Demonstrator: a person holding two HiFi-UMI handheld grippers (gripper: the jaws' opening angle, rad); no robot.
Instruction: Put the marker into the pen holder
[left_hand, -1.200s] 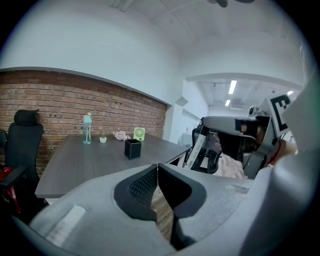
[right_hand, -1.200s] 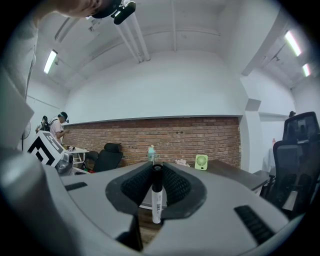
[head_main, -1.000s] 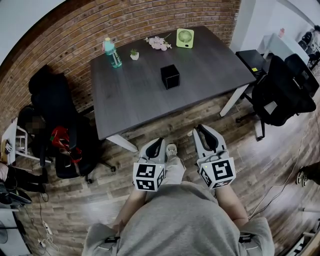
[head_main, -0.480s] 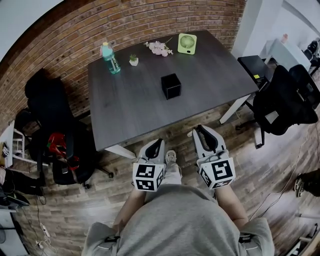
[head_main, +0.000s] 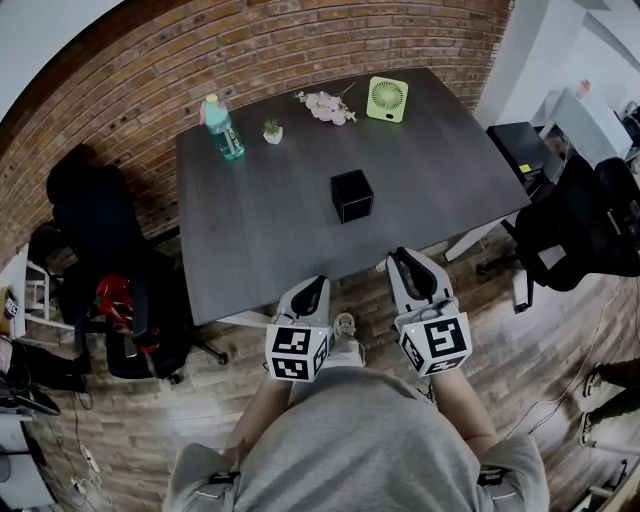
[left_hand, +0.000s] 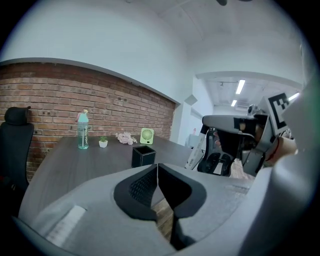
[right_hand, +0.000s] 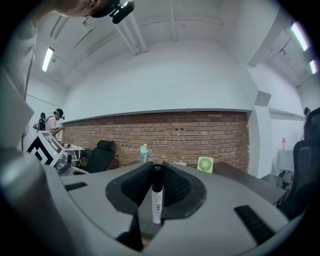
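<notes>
A white marker with a black cap (right_hand: 157, 197) stands upright between the pads of my right gripper (right_hand: 157, 176), which is shut on it. In the head view that right gripper (head_main: 414, 268) hovers over the floor just short of the table's near edge. My left gripper (head_main: 309, 292) is beside it, jaws shut with nothing between them (left_hand: 157, 172). The black square pen holder (head_main: 352, 195) sits near the middle of the dark table (head_main: 260, 240), well ahead of both grippers; it also shows in the left gripper view, pen holder (left_hand: 143, 156).
On the table's far side stand a teal bottle (head_main: 222, 128), a small potted plant (head_main: 272, 131), pink flowers (head_main: 325, 106) and a green fan (head_main: 387, 99). Black office chairs sit left (head_main: 110, 290) and right (head_main: 580, 225) of the table. A person (right_hand: 54, 125) stands far left.
The table has drawn closer in the head view, as I stepped toward it. Both grippers keep the same pose, and the marker stays in the right one.
</notes>
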